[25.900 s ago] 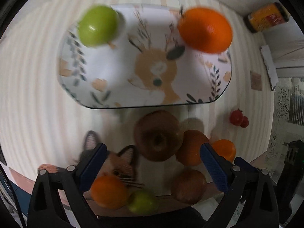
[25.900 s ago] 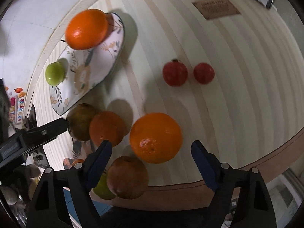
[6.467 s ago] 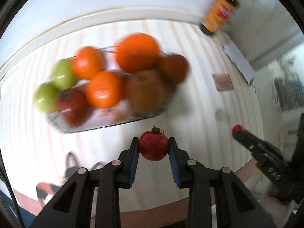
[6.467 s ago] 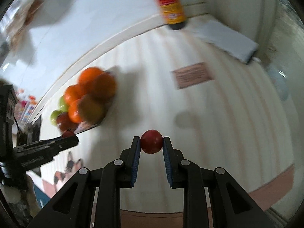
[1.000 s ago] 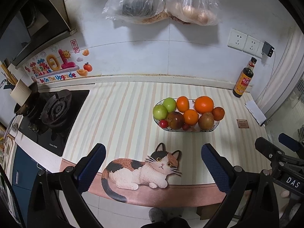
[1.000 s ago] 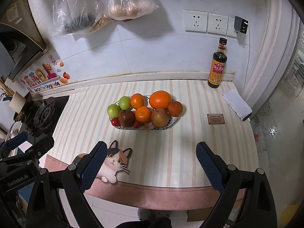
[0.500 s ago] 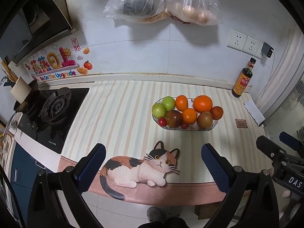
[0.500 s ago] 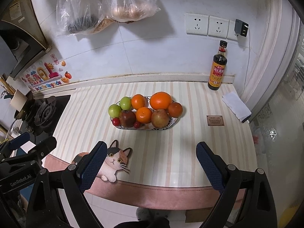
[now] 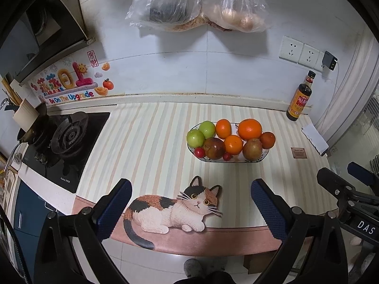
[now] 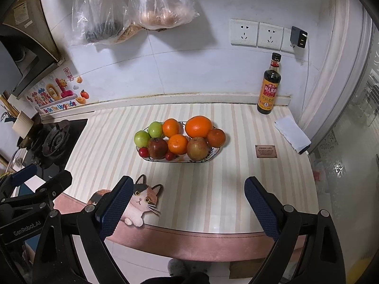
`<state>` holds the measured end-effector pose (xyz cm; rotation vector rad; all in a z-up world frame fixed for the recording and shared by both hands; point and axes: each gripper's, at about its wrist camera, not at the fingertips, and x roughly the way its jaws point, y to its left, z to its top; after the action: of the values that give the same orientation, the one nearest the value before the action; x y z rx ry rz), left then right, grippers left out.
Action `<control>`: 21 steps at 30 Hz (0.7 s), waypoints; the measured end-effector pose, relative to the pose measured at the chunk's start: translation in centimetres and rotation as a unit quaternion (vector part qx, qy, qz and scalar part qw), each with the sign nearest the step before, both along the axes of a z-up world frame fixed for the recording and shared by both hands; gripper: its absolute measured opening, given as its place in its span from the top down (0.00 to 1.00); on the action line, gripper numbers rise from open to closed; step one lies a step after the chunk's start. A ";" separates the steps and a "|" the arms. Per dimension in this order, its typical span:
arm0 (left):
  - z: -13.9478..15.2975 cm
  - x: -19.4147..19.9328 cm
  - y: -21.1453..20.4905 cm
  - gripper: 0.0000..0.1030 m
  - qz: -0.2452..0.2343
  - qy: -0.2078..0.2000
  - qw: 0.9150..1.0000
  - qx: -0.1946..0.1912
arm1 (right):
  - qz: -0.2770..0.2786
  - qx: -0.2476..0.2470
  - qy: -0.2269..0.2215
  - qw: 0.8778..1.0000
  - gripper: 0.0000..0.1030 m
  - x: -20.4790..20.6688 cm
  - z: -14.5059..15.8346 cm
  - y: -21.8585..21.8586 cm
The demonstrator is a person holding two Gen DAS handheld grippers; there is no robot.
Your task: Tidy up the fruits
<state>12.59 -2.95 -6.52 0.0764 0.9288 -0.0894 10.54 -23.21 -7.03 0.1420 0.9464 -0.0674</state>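
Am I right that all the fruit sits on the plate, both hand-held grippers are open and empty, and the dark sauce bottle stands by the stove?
Not quite. The fruit is on the plate, and the left hand-held gripper and right hand-held gripper are open and empty. But the right wrist view shows the sauce bottle against the wall under the sockets, across the counter from the stove.
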 end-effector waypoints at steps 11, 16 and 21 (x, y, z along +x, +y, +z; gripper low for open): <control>0.2 -0.2 -0.3 0.00 -0.001 -0.002 1.000 -0.001 | 0.001 0.002 0.000 1.000 0.06 -0.4 0.2 -0.1; 0.5 -0.2 -0.6 0.00 -0.004 -0.005 1.000 0.001 | -0.001 0.000 -0.002 1.000 0.06 -0.7 0.5 -0.2; 0.6 -0.2 -0.6 0.00 -0.004 -0.005 1.000 0.002 | -0.001 0.002 -0.003 1.000 0.06 -1.1 0.7 -0.5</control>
<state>12.36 -3.55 -5.91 0.0839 0.9184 -0.0954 9.47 -23.68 -6.32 0.1476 0.9414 -0.0665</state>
